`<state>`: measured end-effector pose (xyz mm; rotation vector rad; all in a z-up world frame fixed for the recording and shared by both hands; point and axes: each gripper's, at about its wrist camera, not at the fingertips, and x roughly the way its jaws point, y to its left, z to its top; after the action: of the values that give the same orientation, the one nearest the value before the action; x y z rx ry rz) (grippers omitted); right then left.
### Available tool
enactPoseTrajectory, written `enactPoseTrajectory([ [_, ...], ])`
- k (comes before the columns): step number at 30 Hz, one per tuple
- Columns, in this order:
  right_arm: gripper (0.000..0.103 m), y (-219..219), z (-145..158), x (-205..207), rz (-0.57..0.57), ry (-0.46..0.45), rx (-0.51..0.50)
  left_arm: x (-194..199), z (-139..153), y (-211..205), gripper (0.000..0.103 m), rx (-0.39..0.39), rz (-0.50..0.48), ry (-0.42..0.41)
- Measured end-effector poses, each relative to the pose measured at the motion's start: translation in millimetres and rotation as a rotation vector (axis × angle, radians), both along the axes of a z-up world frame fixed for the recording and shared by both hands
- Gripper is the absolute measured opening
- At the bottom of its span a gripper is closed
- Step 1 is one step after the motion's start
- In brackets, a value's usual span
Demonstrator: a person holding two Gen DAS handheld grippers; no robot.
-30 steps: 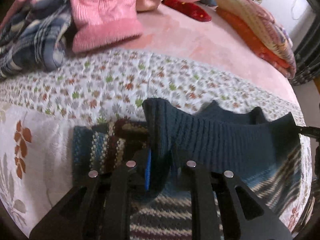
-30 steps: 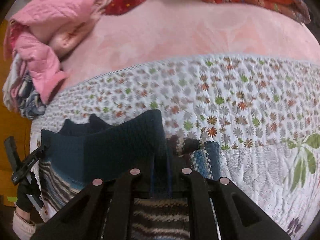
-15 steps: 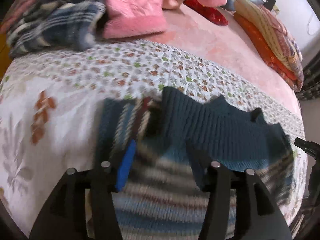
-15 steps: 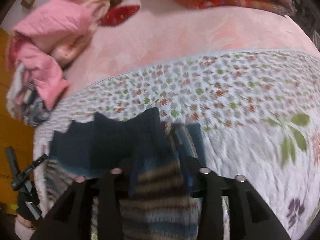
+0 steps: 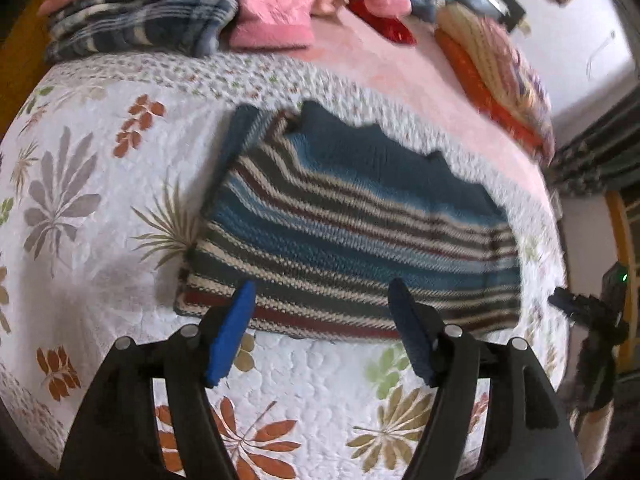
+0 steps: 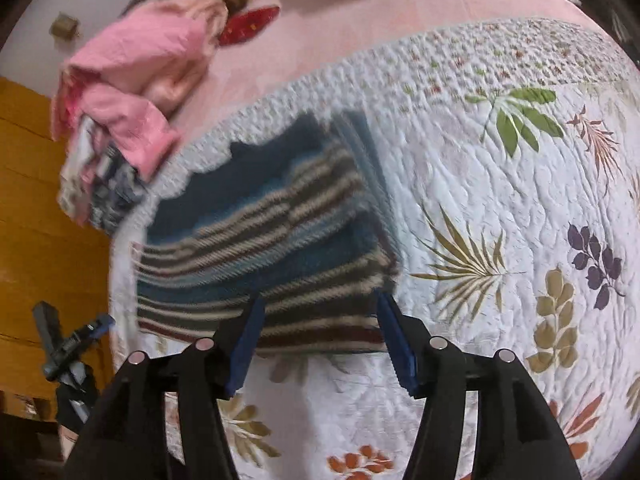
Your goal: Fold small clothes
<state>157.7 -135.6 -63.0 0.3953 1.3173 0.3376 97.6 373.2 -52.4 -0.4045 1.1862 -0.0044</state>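
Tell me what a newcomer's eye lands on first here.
The striped sweater lies folded flat in the middle of the floral quilt, with both tongs, left and right, open just short of its near edge. Behind it, a pink garment tops a heap of clothes at the far left.

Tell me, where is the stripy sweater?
The striped blue knitted sweater lies on the white leaf-print quilt, just ahead of both open claws, in both views.
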Motion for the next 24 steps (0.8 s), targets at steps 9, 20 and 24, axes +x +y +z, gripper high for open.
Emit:
enactPoseTrajectory([
  [9,0.037,6.0,-69.3,12.6,0.029,0.121,-0.060,17.8,-66.8,1.9,0.068,0.074,-0.023,0.124],
  [20,0.012,17.8,-82.6,8.6,0.083,0.190,-0.179,20.3,-86.8,-2.6,0.068,0.120,-0.068,0.167],
  [24,0.012,15.4,-85.6,8.4,0.083,0.198,-0.182,23.9,-87.5,-3.5,0.068,0.125,-0.072,0.168],
])
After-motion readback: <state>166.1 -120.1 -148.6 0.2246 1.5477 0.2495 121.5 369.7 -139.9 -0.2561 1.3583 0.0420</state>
